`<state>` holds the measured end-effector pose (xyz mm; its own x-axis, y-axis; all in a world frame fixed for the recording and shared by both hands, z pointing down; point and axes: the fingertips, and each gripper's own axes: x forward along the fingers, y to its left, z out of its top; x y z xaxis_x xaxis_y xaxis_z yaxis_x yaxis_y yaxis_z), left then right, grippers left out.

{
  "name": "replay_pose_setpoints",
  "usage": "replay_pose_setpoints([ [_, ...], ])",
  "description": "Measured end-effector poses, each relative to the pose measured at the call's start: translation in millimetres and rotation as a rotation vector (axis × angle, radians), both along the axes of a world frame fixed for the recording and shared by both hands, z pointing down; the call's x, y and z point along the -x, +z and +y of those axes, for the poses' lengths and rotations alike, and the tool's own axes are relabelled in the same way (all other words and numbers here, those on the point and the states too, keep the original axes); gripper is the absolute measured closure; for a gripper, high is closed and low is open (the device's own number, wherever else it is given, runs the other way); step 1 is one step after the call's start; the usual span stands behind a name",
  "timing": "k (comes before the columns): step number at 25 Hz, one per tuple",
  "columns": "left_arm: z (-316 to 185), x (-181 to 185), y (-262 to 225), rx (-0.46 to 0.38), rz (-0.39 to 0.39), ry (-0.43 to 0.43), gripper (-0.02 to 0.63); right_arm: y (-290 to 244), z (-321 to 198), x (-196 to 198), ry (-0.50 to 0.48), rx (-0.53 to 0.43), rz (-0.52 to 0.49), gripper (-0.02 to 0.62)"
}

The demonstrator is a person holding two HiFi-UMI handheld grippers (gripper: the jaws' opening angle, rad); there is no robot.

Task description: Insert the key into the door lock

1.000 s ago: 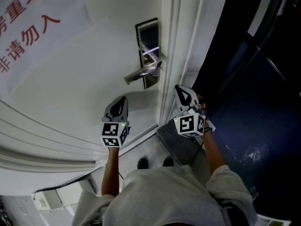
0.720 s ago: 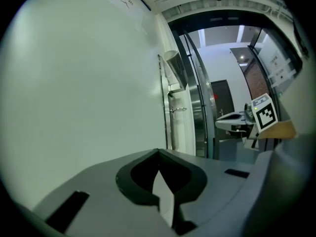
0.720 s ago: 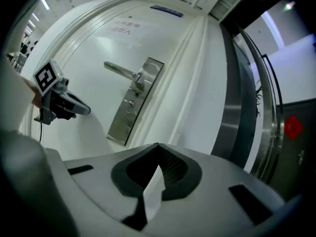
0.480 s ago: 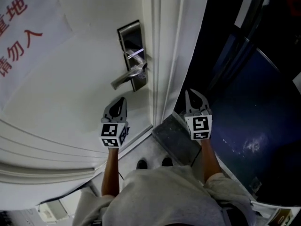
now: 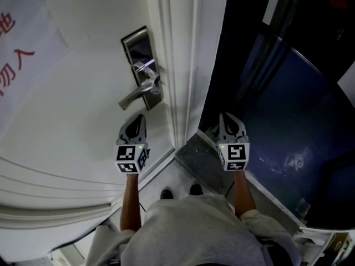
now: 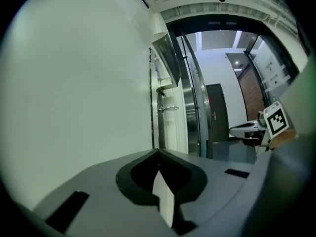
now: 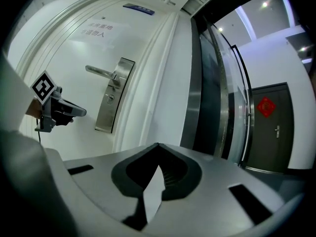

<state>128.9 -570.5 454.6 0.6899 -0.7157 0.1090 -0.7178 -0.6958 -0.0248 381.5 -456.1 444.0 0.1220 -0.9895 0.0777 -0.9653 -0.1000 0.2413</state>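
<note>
A white door (image 5: 83, 98) fills the left. Its steel lock plate (image 5: 140, 57) and lever handle (image 5: 132, 97) sit near its right edge, beside the white frame (image 5: 186, 65). Dark glass (image 5: 288, 104) stands to the right. The left gripper (image 5: 138, 119) hangs below the handle and the right gripper (image 5: 229, 118) hangs before the glass, both clenched on nothing.

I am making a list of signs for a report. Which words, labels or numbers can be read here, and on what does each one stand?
"入", red, with cut-off characters that look like "勿" and "地": white notice on the door.
Two lines of text on the same notice in the right gripper view: too small to read.
Blue plaque above the door: too small to read.
Red diamond on the far dark door: blurred, unreadable.
</note>
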Motion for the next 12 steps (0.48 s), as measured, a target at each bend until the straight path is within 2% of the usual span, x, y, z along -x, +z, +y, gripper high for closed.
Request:
replay_pose_setpoints([
  [12,2.8,-9.0,0.1,-0.004,0.004,0.024,0.589,1.3,-0.9,5.0,-0.007,0.004,-0.008,0.574],
])
